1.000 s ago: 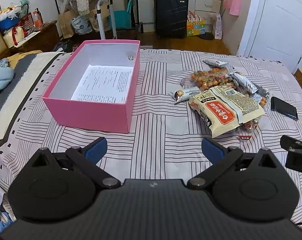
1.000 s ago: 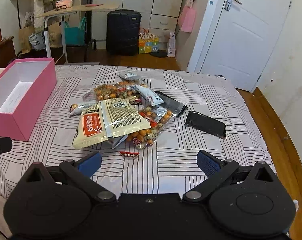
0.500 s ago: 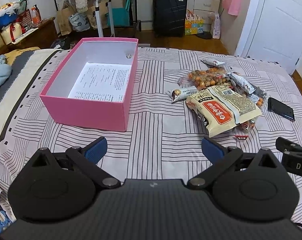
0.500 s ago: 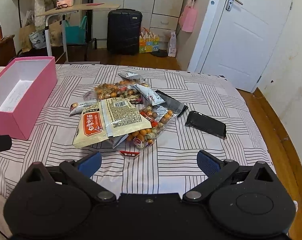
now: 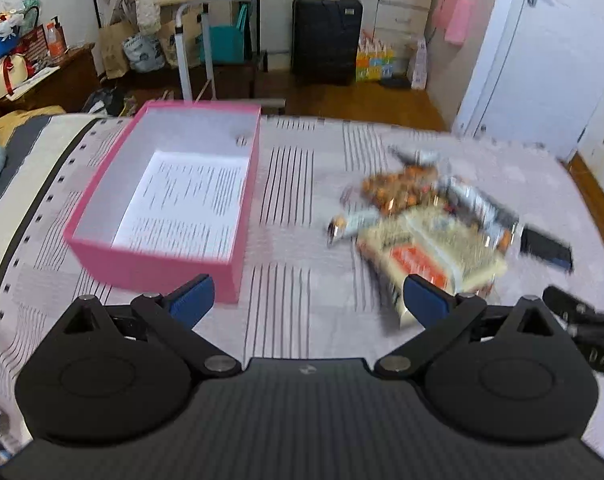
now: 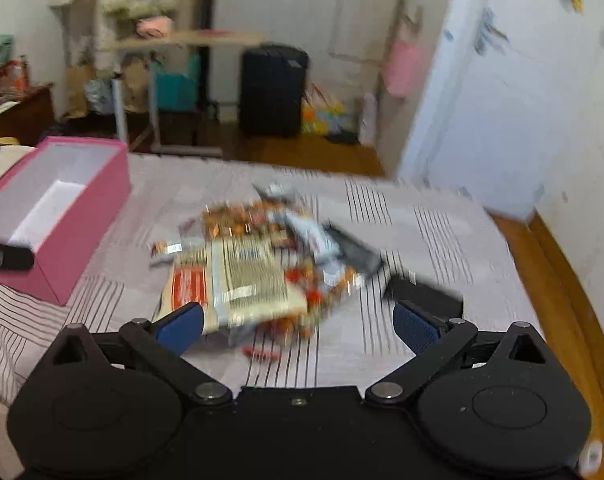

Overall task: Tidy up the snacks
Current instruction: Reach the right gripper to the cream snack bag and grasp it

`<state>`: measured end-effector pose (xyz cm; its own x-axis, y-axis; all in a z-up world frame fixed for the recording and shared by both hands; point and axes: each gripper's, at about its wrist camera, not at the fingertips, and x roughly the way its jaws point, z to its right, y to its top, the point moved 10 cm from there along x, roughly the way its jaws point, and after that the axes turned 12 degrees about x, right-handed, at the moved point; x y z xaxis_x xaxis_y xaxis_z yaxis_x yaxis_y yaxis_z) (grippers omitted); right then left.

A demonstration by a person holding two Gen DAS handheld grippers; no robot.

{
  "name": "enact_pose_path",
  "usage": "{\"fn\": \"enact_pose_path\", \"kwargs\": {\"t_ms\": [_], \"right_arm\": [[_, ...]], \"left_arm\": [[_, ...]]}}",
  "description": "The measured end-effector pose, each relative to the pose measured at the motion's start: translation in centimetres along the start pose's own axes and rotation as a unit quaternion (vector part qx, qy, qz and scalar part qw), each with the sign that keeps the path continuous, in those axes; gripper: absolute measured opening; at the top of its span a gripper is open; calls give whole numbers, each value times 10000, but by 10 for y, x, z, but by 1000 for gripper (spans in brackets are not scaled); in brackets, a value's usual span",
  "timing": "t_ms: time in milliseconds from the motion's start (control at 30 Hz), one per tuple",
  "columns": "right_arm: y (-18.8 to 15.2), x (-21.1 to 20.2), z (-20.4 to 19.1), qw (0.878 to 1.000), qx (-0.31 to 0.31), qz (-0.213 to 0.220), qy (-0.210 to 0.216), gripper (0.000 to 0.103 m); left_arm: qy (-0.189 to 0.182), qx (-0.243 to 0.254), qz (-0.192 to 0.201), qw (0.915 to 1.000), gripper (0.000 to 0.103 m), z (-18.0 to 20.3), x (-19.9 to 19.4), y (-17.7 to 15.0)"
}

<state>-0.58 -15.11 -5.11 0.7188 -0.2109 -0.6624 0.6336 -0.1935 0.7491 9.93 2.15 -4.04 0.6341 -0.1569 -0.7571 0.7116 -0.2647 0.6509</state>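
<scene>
Right wrist view shows the right gripper (image 6: 298, 322) spread wide and empty, the snack pile (image 6: 258, 264) just ahead between its jaws, likely lining up a grab, while the left gripper (image 5: 308, 300), equally released, faces the pink box (image 5: 158, 264) ahead-left.

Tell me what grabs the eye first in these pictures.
The open pink box stands out on the striped bed, at the left, with only a printed sheet inside. To its right lies a heap of snack bags, with a dark phone beside it. Both grippers, left and right, have jaws wide apart, holding nothing.
</scene>
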Motion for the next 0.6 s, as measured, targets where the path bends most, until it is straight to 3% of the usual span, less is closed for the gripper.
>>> {"fn": "enact_pose_path", "kwargs": {"t_ms": [67,167,300,333,400,533,600], "right_arm": [[14,5,-2,9987,-254,344,282,102],[25,27,-2,9976,-456,262,457,98],[33,63,-7,9929,-390,-80,1123,92],[31,73,-10,9905,-428,-200,1294,86],[23,92,-15,9863,-461,-506,1498,84],[11,123,-18,9826,-401,-847,1604,81],[9,137,-15,9821,-263,-993,1582,81]], "left_arm": [[-337,-147,173,9992,103,1,11,18],[-608,-122,389,9973,103,8,31,37],[-920,-165,-75,9956,101,23,78,47],[-966,-233,-170,9949,99,25,91,48],[-962,-299,-350,9943,93,30,116,44],[-1032,-313,-642,9921,80,42,157,30],[-1181,-412,-802,9889,78,48,170,19]]}}
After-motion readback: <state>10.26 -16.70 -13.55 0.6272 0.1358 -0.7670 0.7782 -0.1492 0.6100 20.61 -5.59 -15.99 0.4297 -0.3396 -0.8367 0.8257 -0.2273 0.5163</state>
